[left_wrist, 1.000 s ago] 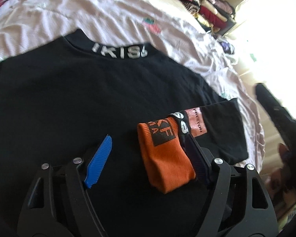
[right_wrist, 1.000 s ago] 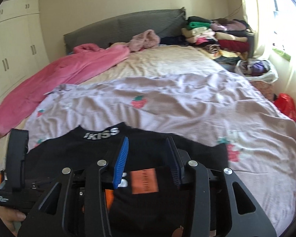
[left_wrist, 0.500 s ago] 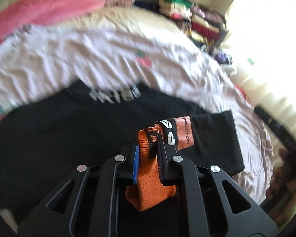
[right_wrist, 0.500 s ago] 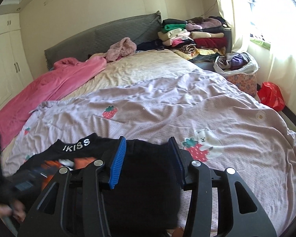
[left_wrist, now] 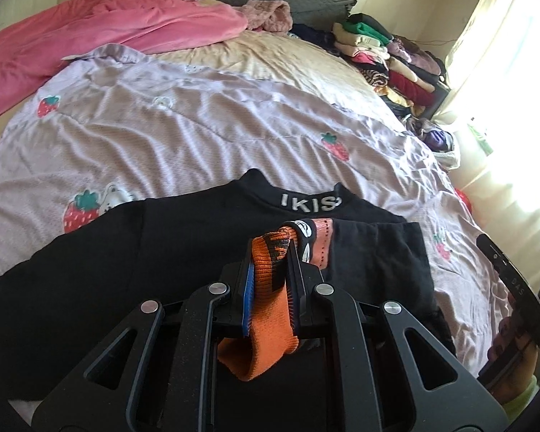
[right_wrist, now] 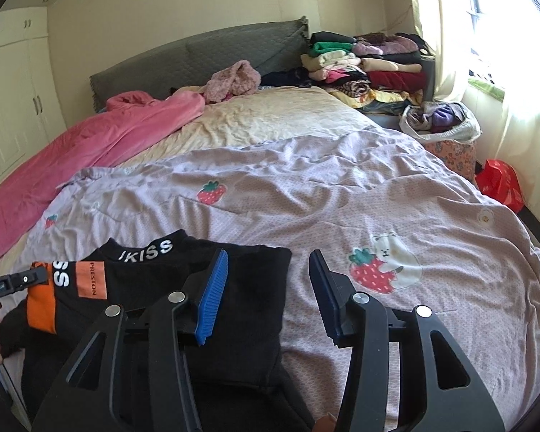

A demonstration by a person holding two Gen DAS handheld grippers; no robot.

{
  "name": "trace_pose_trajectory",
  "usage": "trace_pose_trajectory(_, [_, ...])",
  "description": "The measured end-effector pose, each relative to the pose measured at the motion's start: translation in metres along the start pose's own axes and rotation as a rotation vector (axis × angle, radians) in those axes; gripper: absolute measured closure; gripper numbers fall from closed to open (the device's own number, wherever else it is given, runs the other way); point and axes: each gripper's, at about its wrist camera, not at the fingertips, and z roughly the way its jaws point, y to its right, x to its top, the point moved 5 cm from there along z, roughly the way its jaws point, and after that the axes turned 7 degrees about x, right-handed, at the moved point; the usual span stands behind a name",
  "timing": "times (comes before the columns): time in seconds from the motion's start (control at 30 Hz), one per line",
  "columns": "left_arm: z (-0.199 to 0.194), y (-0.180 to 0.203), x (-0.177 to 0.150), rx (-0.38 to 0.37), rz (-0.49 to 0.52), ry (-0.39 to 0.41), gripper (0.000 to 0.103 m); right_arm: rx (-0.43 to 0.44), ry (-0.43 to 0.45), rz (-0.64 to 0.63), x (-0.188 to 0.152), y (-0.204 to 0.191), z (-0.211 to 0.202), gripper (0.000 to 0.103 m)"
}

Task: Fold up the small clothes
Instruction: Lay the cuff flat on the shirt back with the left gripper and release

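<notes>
A black shirt (left_wrist: 100,270) with a lettered collar lies on the lilac strawberry quilt (left_wrist: 198,122). My left gripper (left_wrist: 271,280) is shut on the shirt's orange cuff (left_wrist: 270,309) and holds the sleeve lifted over the shirt. In the right wrist view the shirt (right_wrist: 241,288) lies at lower left, its orange and black sleeve (right_wrist: 64,284) stretched to the left edge. My right gripper (right_wrist: 268,288) is open and empty, over the shirt's right edge and the quilt (right_wrist: 378,194).
A pink blanket (right_wrist: 90,147) lies along the bed's left side. Stacked folded clothes (right_wrist: 363,61) sit at the far right by the headboard (right_wrist: 198,54). A bag of clothes (right_wrist: 439,122) and a red bag (right_wrist: 500,183) stand beside the bed under the window.
My left gripper has shut on the orange cuff and lifted it. My right gripper has moved right, off the sleeve, and has opened wider.
</notes>
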Motion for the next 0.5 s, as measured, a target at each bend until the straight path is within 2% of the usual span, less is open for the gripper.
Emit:
trace_pose_trajectory(0.23, [0.001,-0.015,-0.004,0.027,-0.018,-0.009,0.091,0.026,-0.024,-0.073,-0.005,-0.025,0.007,0.051])
trace_pose_trajectory(0.3, [-0.001,-0.019,-0.004,0.068,-0.019,0.006,0.087,0.039,-0.041,-0.099,-0.008,-0.033,0.011,0.049])
trace_pose_trajectory(0.37, [-0.008,-0.021,-0.002,0.097,-0.01,0.039,0.087,0.043,-0.052,-0.117,-0.01,-0.038,0.014,0.047])
trace_pose_trajectory(0.5, [-0.015,-0.013,-0.002,0.087,0.017,0.053,0.086,0.05,-0.08,-0.142,-0.017,-0.046,0.02,0.047])
